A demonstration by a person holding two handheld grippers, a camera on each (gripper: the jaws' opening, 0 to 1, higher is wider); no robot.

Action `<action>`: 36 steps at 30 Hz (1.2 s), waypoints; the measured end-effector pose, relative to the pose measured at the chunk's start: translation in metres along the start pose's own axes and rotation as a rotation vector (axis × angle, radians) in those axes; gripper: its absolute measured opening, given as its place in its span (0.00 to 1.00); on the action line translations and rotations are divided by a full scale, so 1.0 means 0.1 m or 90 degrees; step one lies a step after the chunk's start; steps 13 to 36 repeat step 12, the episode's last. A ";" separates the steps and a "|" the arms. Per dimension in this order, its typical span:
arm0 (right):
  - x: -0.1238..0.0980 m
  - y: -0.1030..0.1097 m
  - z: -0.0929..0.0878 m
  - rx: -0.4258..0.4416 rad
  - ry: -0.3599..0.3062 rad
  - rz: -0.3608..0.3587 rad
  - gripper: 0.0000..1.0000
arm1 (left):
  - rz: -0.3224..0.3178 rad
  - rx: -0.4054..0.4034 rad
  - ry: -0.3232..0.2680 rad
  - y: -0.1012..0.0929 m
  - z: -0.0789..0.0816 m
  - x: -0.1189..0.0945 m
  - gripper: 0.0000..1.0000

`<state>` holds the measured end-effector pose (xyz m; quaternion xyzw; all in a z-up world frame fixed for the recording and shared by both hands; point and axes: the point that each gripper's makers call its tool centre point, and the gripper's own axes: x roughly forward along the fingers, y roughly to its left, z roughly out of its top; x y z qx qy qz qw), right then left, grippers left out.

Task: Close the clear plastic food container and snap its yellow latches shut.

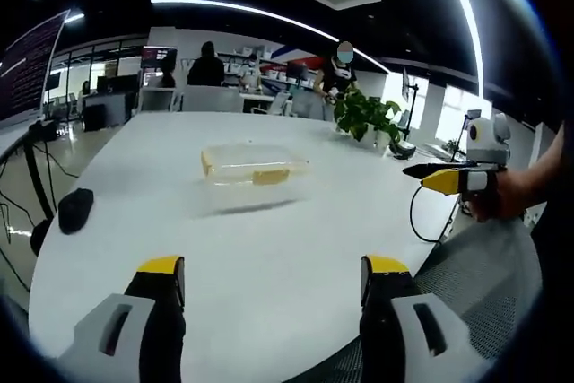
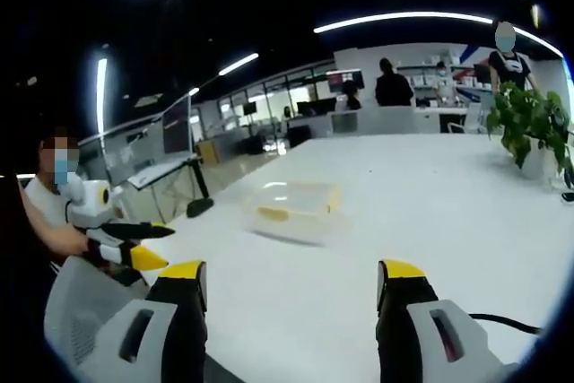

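Note:
A clear plastic food container point(image 1: 254, 168) with yellow latches sits on the white table point(image 1: 269, 239), well beyond my left gripper point(image 1: 273, 275), whose yellow-tipped jaws stand open and hold nothing. In the right gripper view the container point(image 2: 296, 208) lies ahead of my right gripper point(image 2: 292, 280), which is open and also holds nothing. Its lid seems to rest on top; I cannot tell whether the latches are snapped. A hand holds the right gripper point(image 1: 453, 178) at the table's right edge, and the left gripper point(image 2: 134, 244) shows at the left.
A black object point(image 1: 75, 208) lies near the table's left edge. A potted plant point(image 1: 363, 116) stands at the far side, with a black cable point(image 1: 421, 213) by the right edge. A grey mesh chair point(image 1: 484, 275) is beside the table. People sit at desks behind.

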<state>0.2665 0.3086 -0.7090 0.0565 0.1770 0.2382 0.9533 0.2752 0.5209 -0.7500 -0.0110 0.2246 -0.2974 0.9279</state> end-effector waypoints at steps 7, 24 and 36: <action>0.00 0.01 0.00 0.002 0.001 0.003 0.79 | -0.002 -0.001 0.003 -0.01 0.00 0.01 0.86; 0.01 0.03 -0.01 -0.001 0.005 0.006 0.79 | -0.002 -0.011 0.007 -0.01 -0.03 0.02 0.86; 0.01 0.03 -0.01 -0.001 0.005 0.006 0.79 | -0.002 -0.011 0.007 -0.01 -0.03 0.02 0.86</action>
